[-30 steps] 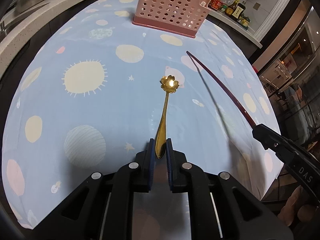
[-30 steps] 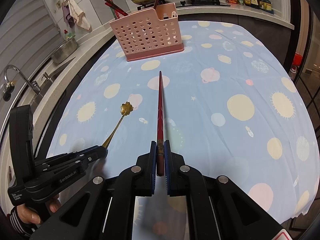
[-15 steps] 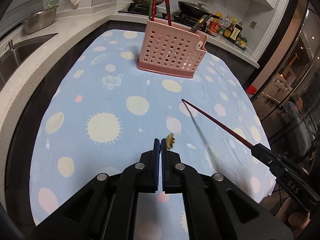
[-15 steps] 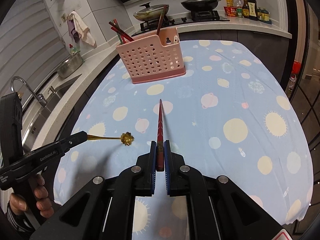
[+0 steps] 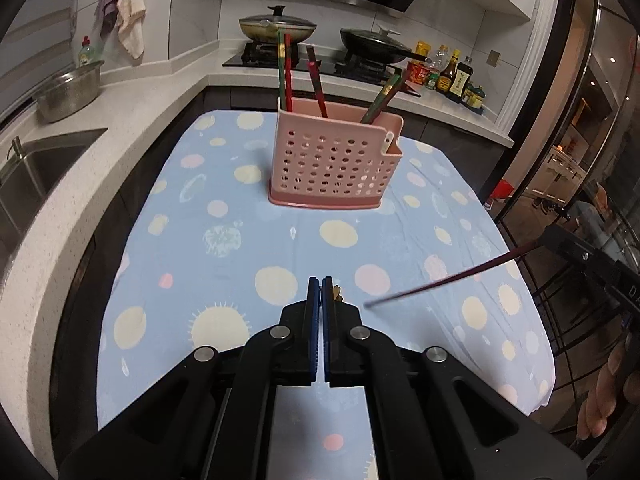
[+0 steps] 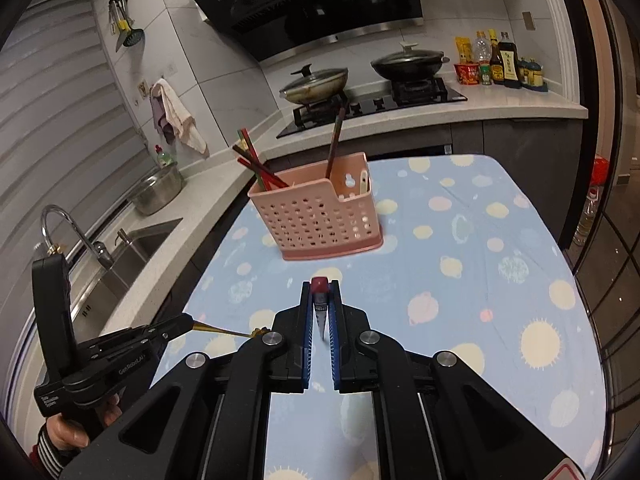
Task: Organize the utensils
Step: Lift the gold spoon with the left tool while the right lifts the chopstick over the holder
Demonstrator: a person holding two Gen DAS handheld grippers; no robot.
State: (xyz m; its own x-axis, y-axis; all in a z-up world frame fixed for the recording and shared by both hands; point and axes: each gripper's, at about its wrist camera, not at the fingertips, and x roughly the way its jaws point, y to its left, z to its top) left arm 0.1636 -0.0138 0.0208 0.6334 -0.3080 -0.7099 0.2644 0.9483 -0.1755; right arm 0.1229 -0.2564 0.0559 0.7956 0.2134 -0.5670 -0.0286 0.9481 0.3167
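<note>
My left gripper (image 5: 321, 285) is shut on a gold spoon (image 5: 337, 293), of which only a sliver shows past the right finger. The right wrist view shows that left gripper (image 6: 188, 320) holding the spoon (image 6: 224, 331) level above the cloth, its flower bowl half hidden. My right gripper (image 6: 319, 292) is shut on a dark red chopstick (image 6: 319, 285) near its thick end, with the thin tip slanting back between the fingers. In the left wrist view the chopstick (image 5: 448, 278) juts leftward from the right gripper (image 5: 548, 238). The pink perforated basket (image 5: 334, 160) (image 6: 320, 220) stands ahead, holding several chopsticks.
A blue dotted cloth (image 5: 224, 240) covers the table. A counter with a sink (image 6: 136, 244), tap (image 6: 60, 220) and steel bowl (image 5: 68, 92) runs along the left. Behind the basket are a stove with two lidded pans (image 6: 316, 84) and sauce bottles (image 5: 448, 76).
Both grippers have risen off the cloth with their utensils and now face the basket. The left jaws closed fully on the spoon. The chopstick has swung in the right grip.
</note>
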